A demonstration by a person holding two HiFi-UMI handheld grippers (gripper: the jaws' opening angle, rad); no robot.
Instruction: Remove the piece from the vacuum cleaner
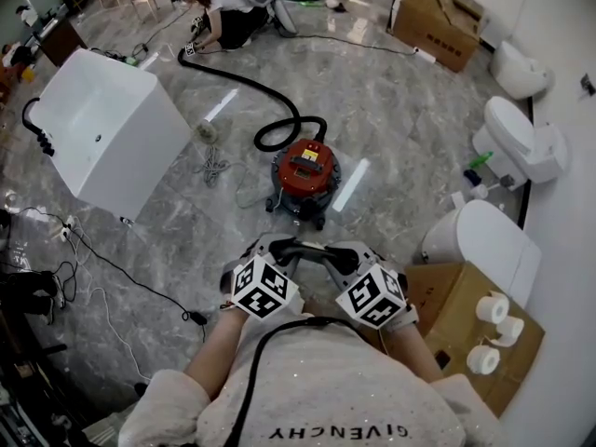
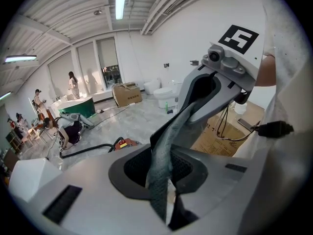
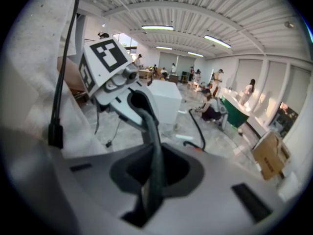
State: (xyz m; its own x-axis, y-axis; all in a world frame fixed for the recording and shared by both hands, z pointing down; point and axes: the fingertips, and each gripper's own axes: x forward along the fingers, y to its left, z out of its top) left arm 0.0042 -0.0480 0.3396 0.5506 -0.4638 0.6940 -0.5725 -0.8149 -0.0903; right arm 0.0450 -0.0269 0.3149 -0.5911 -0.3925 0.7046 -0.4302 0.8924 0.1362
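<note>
Both grippers sit at the chest, left gripper and right gripper tip to tip, each with jaws drawn together on nothing; red vacuum cleaner on floor ahead, well apart, black hose running from it

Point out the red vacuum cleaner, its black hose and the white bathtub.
Red vacuum cleaner (image 1: 305,166): head view, on its red lid.
Black hose (image 1: 247,83): head view, midway along its run across the floor.
White bathtub (image 1: 112,110): head view, on its inner wall.

The person's shirt reads "GIVENCHY", seen upside down.
</note>
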